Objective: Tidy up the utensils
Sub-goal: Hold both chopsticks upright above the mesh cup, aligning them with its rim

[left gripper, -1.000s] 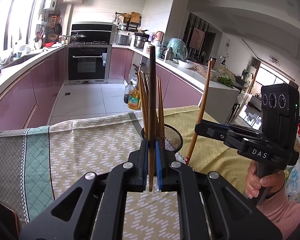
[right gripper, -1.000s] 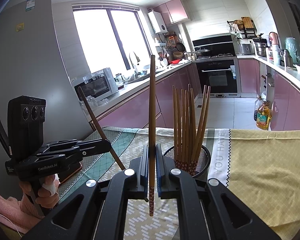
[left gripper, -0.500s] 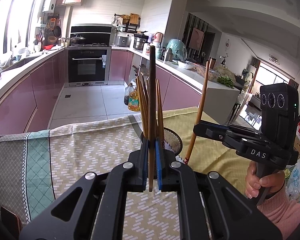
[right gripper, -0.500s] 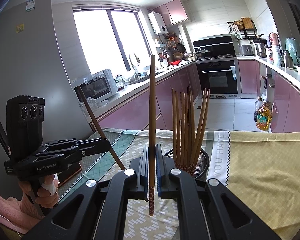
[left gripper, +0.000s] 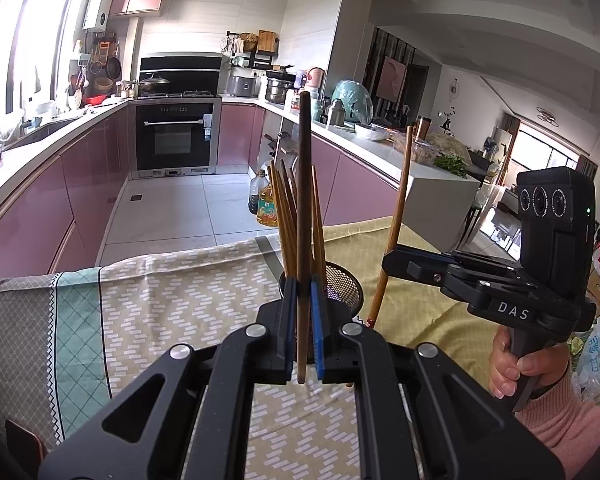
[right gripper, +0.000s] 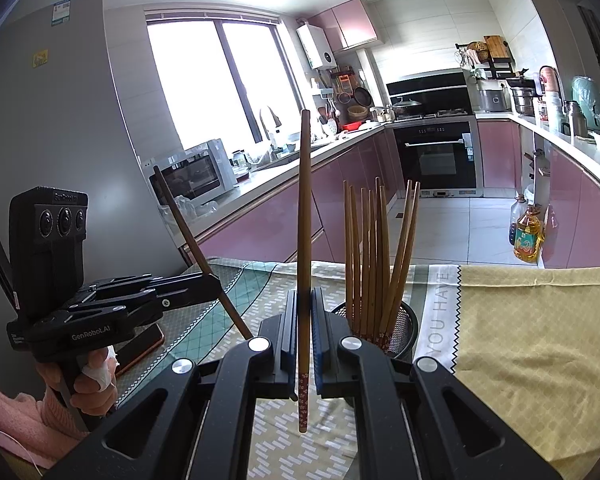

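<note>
Each gripper carries one chopstick clamped upright between its blue-lined jaws, a hold that suits lowering the stick end-first into the mesh holder. The left gripper is fully closed on the dark chopstick, gripped low on its shaft so that most of its length rises above the jaws and only a short end hangs below. The right gripper is likewise fully closed on the light chopstick, whose patterned end projects below the jaws. From the right wrist view, the dark chopstick leans away from vertical in the left gripper. The mesh holder stands on the tablecloth, just beyond both sets of jaws, and already contains a bundle of chopsticks standing with patterned ends down and fanning slightly outward. The upright hold matches that orientation, so each stick can enter alongside the bundle without being turned. Neither held stick is over the holder opening yet; both appear to sit in front of its rim. Judged from this layout, the insertion step is in hand, and the standing bundle leaves limited free space at the rim, which calls for a careful descent.
</note>
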Demonstrator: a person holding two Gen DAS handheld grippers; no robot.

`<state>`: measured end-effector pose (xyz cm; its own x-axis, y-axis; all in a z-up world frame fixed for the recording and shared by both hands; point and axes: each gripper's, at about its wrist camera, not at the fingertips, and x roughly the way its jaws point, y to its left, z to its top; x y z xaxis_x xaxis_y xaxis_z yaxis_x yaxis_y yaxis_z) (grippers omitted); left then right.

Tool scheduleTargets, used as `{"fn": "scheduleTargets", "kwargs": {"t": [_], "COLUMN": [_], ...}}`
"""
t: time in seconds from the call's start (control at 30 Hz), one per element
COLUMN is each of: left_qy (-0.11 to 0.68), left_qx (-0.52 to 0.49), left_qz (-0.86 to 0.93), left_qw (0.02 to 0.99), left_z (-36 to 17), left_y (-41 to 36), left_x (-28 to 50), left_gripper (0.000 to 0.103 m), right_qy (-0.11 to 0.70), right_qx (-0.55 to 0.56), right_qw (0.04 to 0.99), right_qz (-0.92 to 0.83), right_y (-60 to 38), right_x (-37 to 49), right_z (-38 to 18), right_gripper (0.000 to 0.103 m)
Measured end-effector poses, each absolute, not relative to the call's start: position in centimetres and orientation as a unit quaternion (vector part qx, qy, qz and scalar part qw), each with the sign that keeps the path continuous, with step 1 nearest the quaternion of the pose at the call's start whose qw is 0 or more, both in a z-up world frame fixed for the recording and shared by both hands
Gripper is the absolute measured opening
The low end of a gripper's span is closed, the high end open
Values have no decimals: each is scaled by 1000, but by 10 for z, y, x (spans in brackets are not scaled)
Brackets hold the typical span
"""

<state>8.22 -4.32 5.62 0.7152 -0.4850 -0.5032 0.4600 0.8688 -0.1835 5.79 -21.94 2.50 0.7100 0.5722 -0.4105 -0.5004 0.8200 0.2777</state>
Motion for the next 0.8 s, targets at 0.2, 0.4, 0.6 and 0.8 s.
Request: {"fn": "scheduleTargets", "kwargs": {"t": [0.2,0.4,0.6,0.8], "left_qy": [278,276,274,270], "left_qx": [-23,-21,-18,-16], "left_qz": [-255,-254,-257,-259], "left_qw": [926,927,927,927], "left_z": [56,57,60,62], "left_y": [-44,-43,-44,-43], "left_x": [82,85,87,89], "left_gripper": [8,8,8,8], "right_qy": [245,244,243,242], "right_qx": [72,72,71,72], "right_qw": [922,922,922,922], "right_qz": [292,292,292,294], "right_y": [-220,-220,-220,-222], "right_x": [61,64,62,69], "right_z": [27,29,29,32], "right_gripper": [6,6,6,6]}}
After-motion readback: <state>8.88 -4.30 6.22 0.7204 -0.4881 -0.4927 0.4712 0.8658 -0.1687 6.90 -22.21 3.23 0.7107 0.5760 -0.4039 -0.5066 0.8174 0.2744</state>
